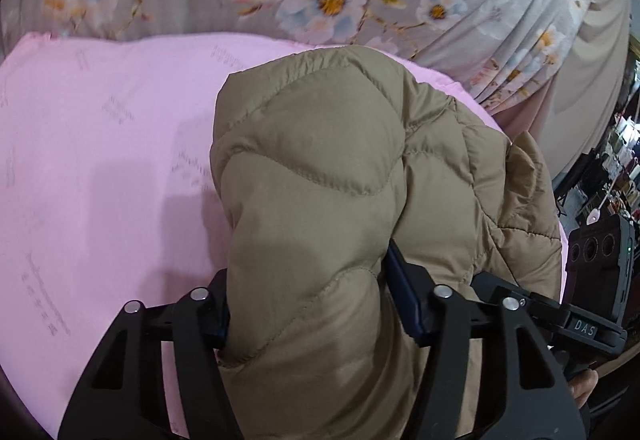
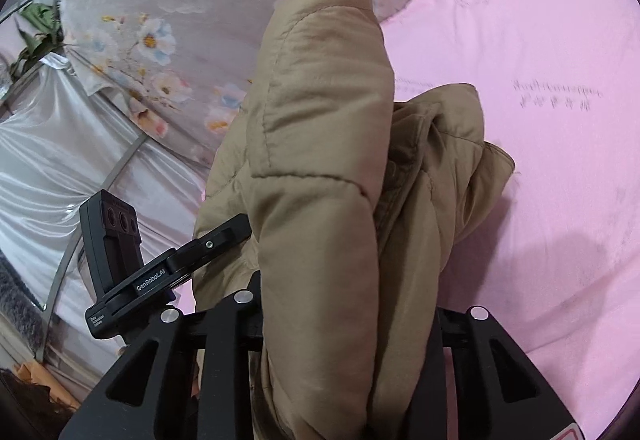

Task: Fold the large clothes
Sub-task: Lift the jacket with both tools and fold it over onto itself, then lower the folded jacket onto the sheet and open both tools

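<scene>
**Mia:** What is the big puffy thing?

**Ben:** It is a tan coat [image 1: 320, 168]. It has soft, stitched bumps all over. It sits on a pink blanket [image 1: 100, 160].

**Mia:** Who has hold of it?

**Ben:** Both grippers do. The left gripper [image 1: 308, 304] has a fat fold of the coat squeezed between its two fingers. One dark blue finger [image 1: 400, 292] presses into the coat on one side. The other finger is mostly hidden by the puffy cloth on the other side. The fingers are partly closed, with the thick fold filling the gap between them.

**Mia:** And the other one?

**Ben:** The right gripper [image 2: 344, 312] has a thick bunch of the coat [image 2: 320, 160] too. The bunch sticks up and out past the black frame. The coat covers the fingertips, so I cannot see them. But the cloth is pinched tight where it comes out of the frame.

**Mia:** Where is the coat on the bed?

**Ben:** It is near the edge of the pink blanket. Behind it is a gray sheet with flowers [image 1: 332, 0] on it, pink and blue and white ones.

**Mia:** What is that black box?

**Ben:** In the right view, a black box with round holes [image 2: 116, 224] is just beside the coat, on the other gripper. Past it is shiny white cloth [image 2: 52, 160].
</scene>
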A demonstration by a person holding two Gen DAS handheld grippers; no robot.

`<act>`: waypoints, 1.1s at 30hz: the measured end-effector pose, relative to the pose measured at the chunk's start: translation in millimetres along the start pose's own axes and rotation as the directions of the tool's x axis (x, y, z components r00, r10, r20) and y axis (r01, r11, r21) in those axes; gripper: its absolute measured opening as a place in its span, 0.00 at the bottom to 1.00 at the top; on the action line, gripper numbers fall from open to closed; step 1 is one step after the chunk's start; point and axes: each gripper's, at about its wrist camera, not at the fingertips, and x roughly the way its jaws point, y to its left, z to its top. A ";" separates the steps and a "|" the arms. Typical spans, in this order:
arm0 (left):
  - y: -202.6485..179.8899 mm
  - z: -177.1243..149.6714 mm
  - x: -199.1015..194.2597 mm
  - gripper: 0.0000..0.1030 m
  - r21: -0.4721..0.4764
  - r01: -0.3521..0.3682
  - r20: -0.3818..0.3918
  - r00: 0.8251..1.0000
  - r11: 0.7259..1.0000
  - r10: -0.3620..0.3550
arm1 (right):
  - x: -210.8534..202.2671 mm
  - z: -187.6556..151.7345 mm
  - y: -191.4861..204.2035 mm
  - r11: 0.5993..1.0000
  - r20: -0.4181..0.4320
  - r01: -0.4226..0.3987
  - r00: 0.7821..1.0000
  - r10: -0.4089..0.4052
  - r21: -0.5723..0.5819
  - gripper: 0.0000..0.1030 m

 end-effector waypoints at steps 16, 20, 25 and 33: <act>22.3 67.1 -71.0 0.53 0.088 -0.054 0.207 0.978 0.995 0.035 | 21.9 51.5 95.8 0.980 0.090 -0.036 0.994 0.055 -0.196 0.30; 46.9 82.5 -70.0 0.53 0.089 -0.078 0.223 0.973 0.993 0.056 | 53.2 62.1 109.2 0.978 0.086 -0.037 0.995 0.056 -0.206 0.30; 90.0 99.0 -48.8 0.53 0.070 -0.114 0.210 0.973 0.991 0.098 | 109.3 74.6 109.4 0.982 0.048 -0.018 0.998 0.028 -0.188 0.30; 162.9 104.6 28.5 0.55 0.033 -0.185 0.124 0.976 0.982 0.180 | 198.8 80.0 83.5 0.985 -0.022 0.054 0.998 -0.059 -0.164 0.32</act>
